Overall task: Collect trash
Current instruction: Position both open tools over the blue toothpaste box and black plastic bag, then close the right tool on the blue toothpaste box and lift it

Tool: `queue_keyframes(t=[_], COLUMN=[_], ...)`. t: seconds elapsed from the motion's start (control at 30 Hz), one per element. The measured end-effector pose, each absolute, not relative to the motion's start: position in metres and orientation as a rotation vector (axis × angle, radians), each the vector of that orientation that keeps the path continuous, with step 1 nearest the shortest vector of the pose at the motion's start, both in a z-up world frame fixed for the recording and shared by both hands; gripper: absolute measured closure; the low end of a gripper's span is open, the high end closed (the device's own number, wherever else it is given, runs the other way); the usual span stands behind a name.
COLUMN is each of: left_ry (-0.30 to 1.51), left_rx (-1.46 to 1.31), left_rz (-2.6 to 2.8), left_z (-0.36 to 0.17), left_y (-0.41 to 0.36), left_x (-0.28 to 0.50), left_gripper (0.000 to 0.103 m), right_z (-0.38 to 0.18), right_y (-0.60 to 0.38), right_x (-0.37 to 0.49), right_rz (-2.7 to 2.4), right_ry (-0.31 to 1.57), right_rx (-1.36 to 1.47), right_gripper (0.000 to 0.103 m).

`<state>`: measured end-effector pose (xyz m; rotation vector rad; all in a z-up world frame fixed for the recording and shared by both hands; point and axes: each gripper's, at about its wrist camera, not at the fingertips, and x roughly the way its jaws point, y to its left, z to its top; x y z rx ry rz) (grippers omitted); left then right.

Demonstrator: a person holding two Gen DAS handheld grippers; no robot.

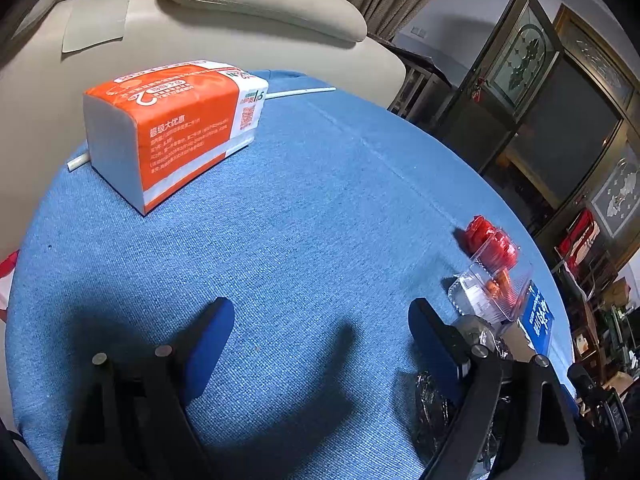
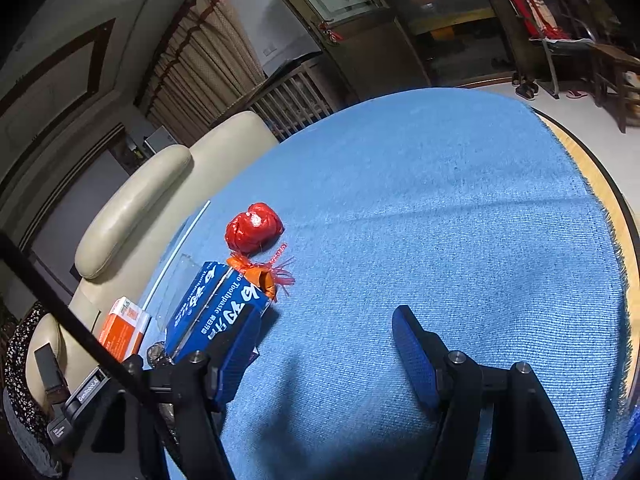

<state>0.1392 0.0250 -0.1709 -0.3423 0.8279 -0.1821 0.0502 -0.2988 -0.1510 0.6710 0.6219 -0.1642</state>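
A crumpled red plastic wad (image 2: 253, 226) lies on the blue cloth, left of centre in the right wrist view; it also shows in the left wrist view (image 1: 490, 240). Beside it lie an orange net scrap (image 2: 264, 274), a blue toothpaste box (image 2: 216, 304) and a clear plastic clamshell (image 1: 490, 290). Crinkled dark plastic film (image 1: 434, 408) sits by the left gripper's right finger. My left gripper (image 1: 322, 320) is open and empty over bare cloth. My right gripper (image 2: 326, 326) is open and empty, its left finger close to the toothpaste box.
An orange tissue pack (image 1: 172, 128) lies at the far left of the blue tablecloth (image 1: 320, 200), with a thin white stick (image 1: 300, 91) behind it. A cream armchair (image 1: 240, 4) stands behind the table. The wooden table rim (image 2: 600, 184) shows at right.
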Motion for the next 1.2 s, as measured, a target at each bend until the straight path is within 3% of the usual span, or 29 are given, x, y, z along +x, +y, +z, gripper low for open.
queue_keyframes(t=[0.87,1.2], left_ry=[0.855,0.853], left_rx=[-0.196,-0.059], left_rz=[-0.037,0.131], left_z=[-0.169,-0.134], left_y=[0.007,-0.002], left_x=[0.141,0.115], left_gripper=[0.014,0.014], right_z=[-0.148,-0.145], right_y=[-0.299,-0.293], right_x=[0.049,0.045], right_rz=[-0.082,0.004], right_ry=[0.571,0.549], right_rx=[0.686,0.68], right_gripper=[0.031,0.031])
